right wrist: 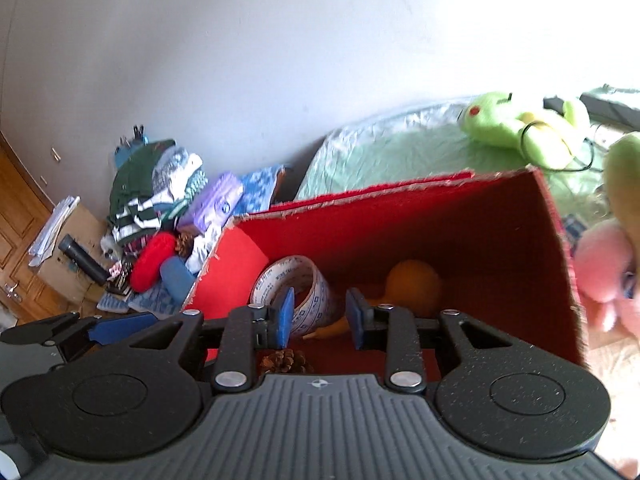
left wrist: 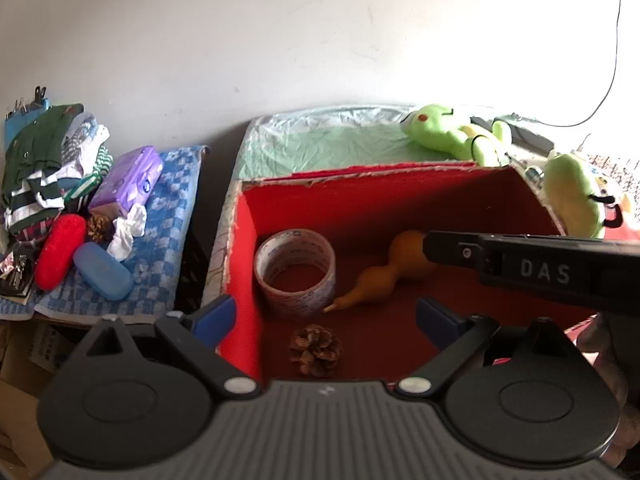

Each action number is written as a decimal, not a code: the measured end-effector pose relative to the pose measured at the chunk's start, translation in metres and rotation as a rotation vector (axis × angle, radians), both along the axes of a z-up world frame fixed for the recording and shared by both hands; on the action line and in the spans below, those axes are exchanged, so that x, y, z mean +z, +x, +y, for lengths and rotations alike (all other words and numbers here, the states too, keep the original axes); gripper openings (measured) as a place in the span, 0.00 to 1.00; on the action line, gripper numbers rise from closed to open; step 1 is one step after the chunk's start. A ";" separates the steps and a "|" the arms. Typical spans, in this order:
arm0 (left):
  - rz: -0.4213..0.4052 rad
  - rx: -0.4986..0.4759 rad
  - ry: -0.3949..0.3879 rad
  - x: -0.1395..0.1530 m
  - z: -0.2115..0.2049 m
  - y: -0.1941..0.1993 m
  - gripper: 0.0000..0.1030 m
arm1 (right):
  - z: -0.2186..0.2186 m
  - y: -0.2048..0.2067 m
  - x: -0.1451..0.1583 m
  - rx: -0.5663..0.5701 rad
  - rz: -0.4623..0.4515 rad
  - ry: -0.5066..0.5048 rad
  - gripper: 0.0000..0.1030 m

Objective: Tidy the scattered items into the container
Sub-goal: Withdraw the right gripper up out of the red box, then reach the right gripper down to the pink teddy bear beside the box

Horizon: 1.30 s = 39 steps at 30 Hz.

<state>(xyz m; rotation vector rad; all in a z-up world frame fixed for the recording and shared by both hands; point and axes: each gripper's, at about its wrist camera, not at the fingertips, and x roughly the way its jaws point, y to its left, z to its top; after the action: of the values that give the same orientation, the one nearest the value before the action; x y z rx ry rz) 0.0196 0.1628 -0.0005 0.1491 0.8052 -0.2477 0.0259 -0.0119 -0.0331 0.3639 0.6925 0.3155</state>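
Now | left gripper (left wrist: 326,312) wide apart | right gripper (right wrist: 320,318) parted, empty, over box (right wrist: 440,216)

gourd (right wrist: 414,282) half behind fingers (right wrist: 285,312)

In the box (left wrist: 248,240), frame centre, the tape roll (left wrist: 295,270) stands left of the gourd (left wrist: 380,276), the pine cone (left wrist: 315,350) below them. Upper right, a plush frog (left wrist: 452,130) lies behind the box; glasses cases (left wrist: 102,276) lie at far left.

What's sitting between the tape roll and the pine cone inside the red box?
Bare red floor only: in the left wrist view the tape roll and pine cone inside the red box stand apart with nothing between.
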 end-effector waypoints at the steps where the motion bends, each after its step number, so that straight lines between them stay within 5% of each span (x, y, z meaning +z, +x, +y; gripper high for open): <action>1: -0.011 -0.007 -0.013 0.002 0.001 -0.004 0.90 | 0.000 -0.006 0.003 -0.005 -0.024 -0.009 0.30; 8: -0.018 -0.034 -0.100 0.007 0.014 -0.033 0.87 | -0.001 -0.041 0.013 0.004 -0.117 -0.084 0.47; 15: 0.099 -0.095 -0.162 -0.010 0.021 -0.055 0.75 | -0.019 -0.069 0.012 0.004 -0.130 -0.028 0.48; 20: 0.157 -0.213 -0.138 -0.027 0.002 -0.073 0.72 | -0.020 -0.078 -0.002 0.033 -0.077 -0.021 0.47; 23: 0.173 -0.322 -0.125 -0.033 -0.015 -0.088 0.85 | -0.022 -0.083 -0.012 0.055 -0.039 -0.005 0.43; 26: 0.174 -0.399 -0.076 -0.041 -0.032 -0.096 0.87 | -0.024 -0.086 -0.019 0.070 -0.003 0.020 0.41; 34: 0.277 -0.409 -0.056 -0.075 -0.039 -0.085 0.87 | -0.026 -0.089 -0.040 0.115 0.115 0.081 0.39; 36: 0.288 -0.408 -0.061 -0.081 -0.038 -0.082 0.82 | -0.023 -0.088 -0.046 0.127 0.152 0.081 0.39; 39: 0.330 -0.394 -0.059 -0.091 -0.033 -0.074 0.58 | -0.017 -0.085 -0.055 0.136 0.208 0.056 0.39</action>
<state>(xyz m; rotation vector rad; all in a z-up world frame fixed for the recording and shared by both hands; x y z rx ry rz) -0.0546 0.1303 -0.0916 0.2144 1.0927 -0.6805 -0.0588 -0.0286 -0.0878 0.4069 0.9158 0.4309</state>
